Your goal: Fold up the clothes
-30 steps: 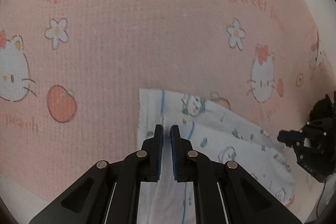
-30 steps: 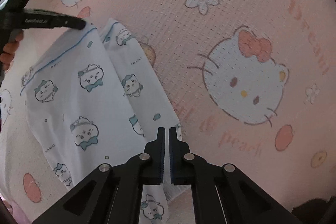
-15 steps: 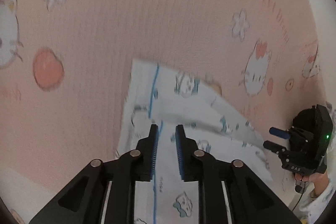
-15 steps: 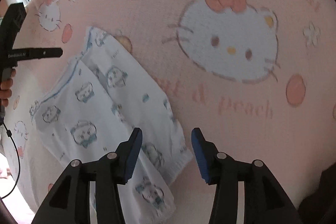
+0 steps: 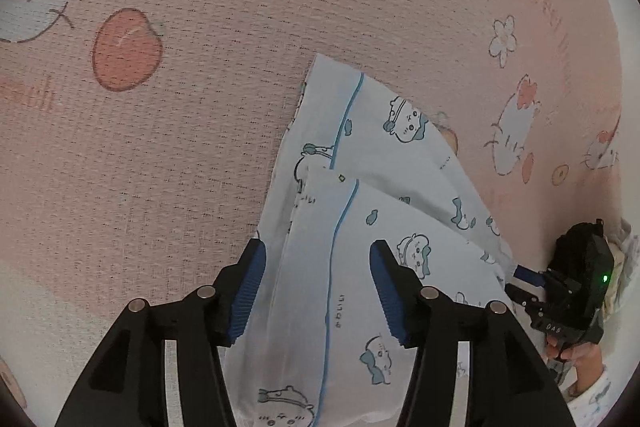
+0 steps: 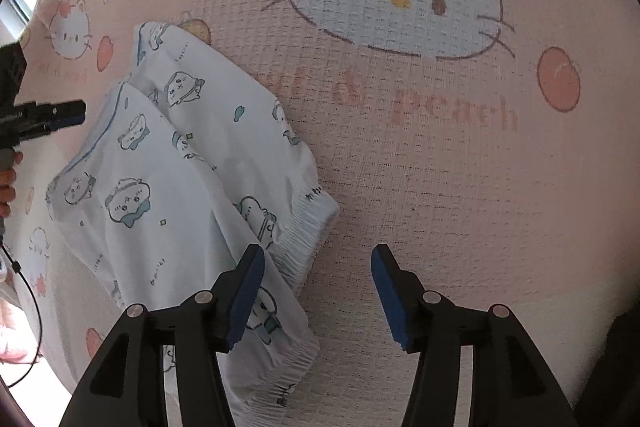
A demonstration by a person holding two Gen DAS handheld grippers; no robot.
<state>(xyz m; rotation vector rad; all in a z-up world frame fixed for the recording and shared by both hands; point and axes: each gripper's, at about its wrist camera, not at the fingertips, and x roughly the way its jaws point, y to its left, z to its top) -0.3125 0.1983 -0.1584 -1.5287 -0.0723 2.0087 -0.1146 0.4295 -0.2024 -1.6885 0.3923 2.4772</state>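
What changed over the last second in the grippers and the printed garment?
Both grippers let go: the left gripper and right gripper, shut on the white printed garment a second ago, have just been opening; their blue pads no longer press it. The released fabric now lies folded on the pink blanket. The blanket itself looks unchanged.

Pale blue-white trousers (image 5: pixel 372 195) printed with small cartoon animals in teal, plus a blue stripe down the leg. Pink waffle-textured blanket (image 6: pixel 420 155) with white cat faces (red bows, yellow noses), white flowers, orange-red peaches, faded red lettering. Black grippers, blue pads (image 6: pixel 244 291).
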